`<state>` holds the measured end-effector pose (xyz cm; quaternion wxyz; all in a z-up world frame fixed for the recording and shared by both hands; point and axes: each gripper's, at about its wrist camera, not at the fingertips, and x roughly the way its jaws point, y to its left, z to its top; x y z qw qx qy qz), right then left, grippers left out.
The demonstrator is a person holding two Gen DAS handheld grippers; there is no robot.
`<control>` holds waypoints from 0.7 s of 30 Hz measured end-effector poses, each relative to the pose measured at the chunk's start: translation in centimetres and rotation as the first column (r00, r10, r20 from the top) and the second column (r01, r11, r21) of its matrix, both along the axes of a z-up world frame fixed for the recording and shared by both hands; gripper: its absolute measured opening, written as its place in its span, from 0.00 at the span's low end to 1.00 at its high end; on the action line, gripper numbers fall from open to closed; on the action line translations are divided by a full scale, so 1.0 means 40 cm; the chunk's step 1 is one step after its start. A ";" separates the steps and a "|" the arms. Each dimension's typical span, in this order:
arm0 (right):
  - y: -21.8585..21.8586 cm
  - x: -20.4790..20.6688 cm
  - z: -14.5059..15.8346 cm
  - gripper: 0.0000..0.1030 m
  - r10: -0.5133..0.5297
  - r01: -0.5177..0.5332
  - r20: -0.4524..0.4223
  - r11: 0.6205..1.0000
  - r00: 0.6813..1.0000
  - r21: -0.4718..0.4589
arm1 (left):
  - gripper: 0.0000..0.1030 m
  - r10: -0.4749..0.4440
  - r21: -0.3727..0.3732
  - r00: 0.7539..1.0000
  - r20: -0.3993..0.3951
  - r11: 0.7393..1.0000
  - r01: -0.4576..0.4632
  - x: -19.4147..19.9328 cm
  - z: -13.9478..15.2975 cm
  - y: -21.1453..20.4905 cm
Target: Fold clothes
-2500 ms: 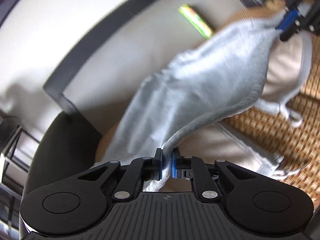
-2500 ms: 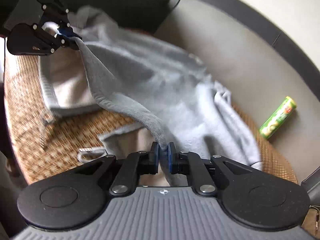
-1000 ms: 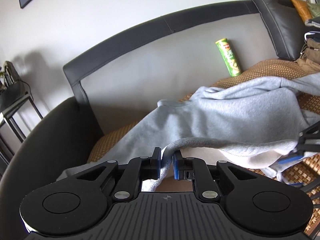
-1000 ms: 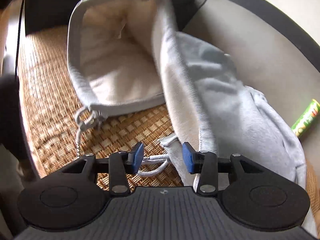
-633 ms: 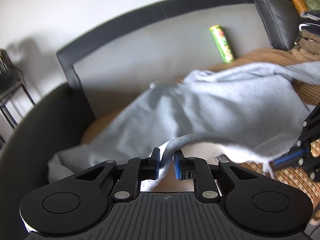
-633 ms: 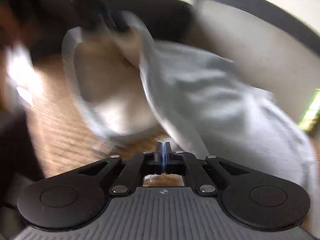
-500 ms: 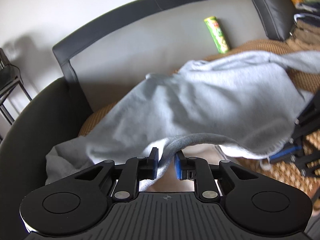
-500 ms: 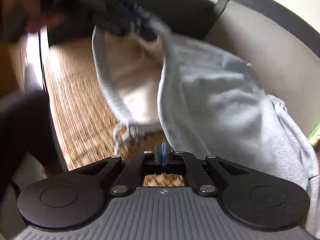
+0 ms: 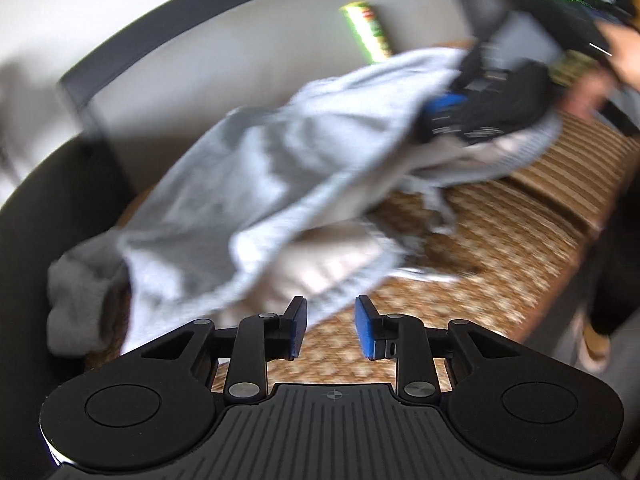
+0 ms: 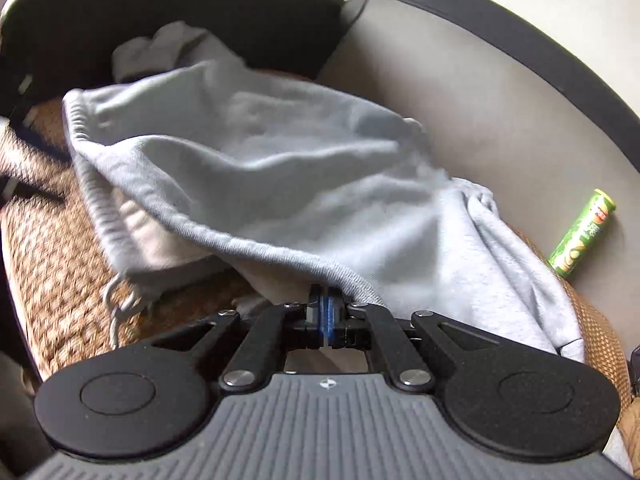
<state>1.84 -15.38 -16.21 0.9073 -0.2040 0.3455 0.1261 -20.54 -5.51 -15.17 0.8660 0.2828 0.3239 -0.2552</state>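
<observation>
A grey fleece garment (image 9: 248, 184) with a cream lining and a drawstring (image 10: 120, 304) lies spread over the woven sofa mat (image 9: 500, 248). My left gripper (image 9: 330, 332) is low over the mat. Its jaws are opening, with only mat between the blue pads, and the garment's edge lies just beyond its left finger. My right gripper (image 10: 328, 316) pinches the garment's ribbed hem (image 10: 256, 248). Its pads stand almost together on the cloth and are beginning to ease apart. From the left wrist view the right gripper (image 9: 444, 108) appears blurred at the garment's far side.
A green chip can (image 10: 582, 232) leans on the grey sofa backrest (image 10: 460, 92). The black armrest (image 10: 180, 4) curves behind the garment's far end. In the left wrist view a hand (image 9: 624, 56) is at the upper right and a dark leg (image 9: 616, 280) stands beside the sofa's front edge.
My left gripper let go of the hem, opened and sank toward the mat. My right gripper shut, took hold of the hem and rose a little, and the garment now drapes from it.
</observation>
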 end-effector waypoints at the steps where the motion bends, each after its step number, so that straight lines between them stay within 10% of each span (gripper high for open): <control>1: 0.001 0.002 -0.002 0.20 0.011 -0.011 -0.014 1.000 1.000 0.003 | 0.45 -0.025 0.020 1.000 0.006 0.999 0.025 -0.008 -0.013 -0.017; 7: 0.047 -0.054 -0.039 0.37 0.110 -0.112 -0.046 0.993 0.993 -0.034 | 0.46 -0.114 0.120 0.992 0.046 0.987 0.108 0.000 -0.087 -0.119; 16: 0.070 -0.036 -0.093 0.49 0.127 -0.134 -0.055 0.981 0.990 -0.138 | 0.48 -0.073 0.080 0.997 0.019 0.994 0.071 0.064 -0.104 -0.141; 21: 0.047 -0.007 -0.077 0.23 0.085 -0.087 -0.044 0.995 0.995 -0.046 | 0.07 -0.051 0.034 0.999 -0.011 0.998 0.052 0.095 -0.092 -0.151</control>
